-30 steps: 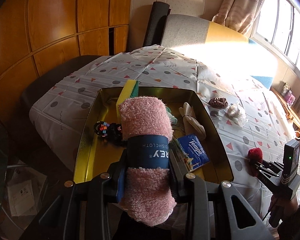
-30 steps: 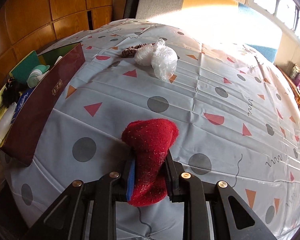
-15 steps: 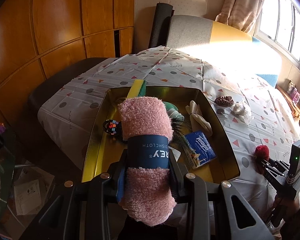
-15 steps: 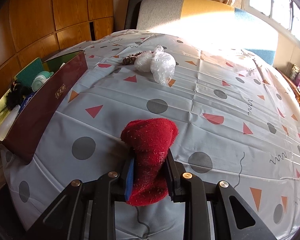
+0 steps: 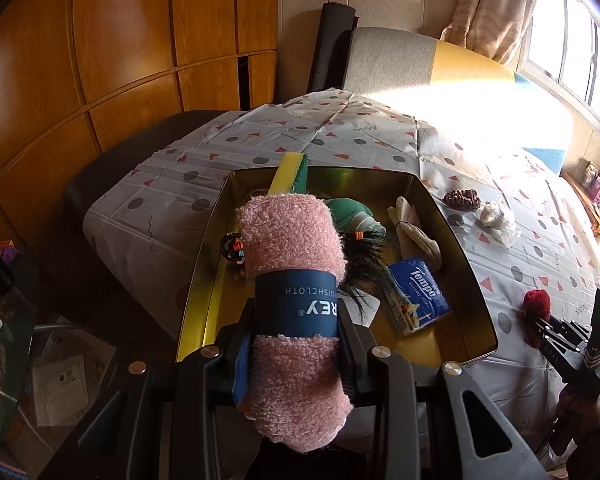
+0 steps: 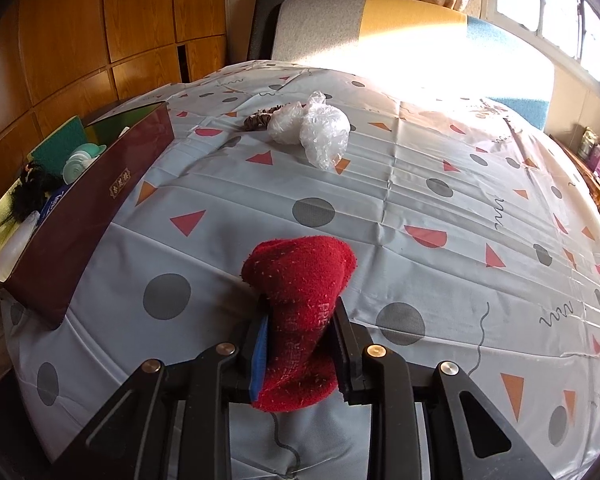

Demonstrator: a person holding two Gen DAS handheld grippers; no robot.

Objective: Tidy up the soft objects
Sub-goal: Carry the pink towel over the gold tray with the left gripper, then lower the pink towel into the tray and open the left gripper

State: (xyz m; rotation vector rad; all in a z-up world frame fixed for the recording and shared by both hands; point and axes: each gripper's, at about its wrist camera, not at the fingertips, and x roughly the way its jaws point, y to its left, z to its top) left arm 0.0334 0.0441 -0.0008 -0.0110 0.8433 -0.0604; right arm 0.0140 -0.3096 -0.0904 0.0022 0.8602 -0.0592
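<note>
Your left tongs point(image 5: 296, 344) clamp a pink dishcloth roll point(image 5: 294, 280) above the tin's point(image 5: 476, 300) near edge; your right tongs point(image 6: 300, 344) clamp a red sock point(image 6: 300, 300) over open counter point(image 6: 440, 208)

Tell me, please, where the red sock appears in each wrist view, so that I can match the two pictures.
Left wrist: the red sock is small at the far right edge, held in the right gripper above the tablecloth.
Right wrist: the red sock fills the lower centre, clamped in the right gripper.
Shared landmark: the plastic bag beside the brown scrunchie.
</note>
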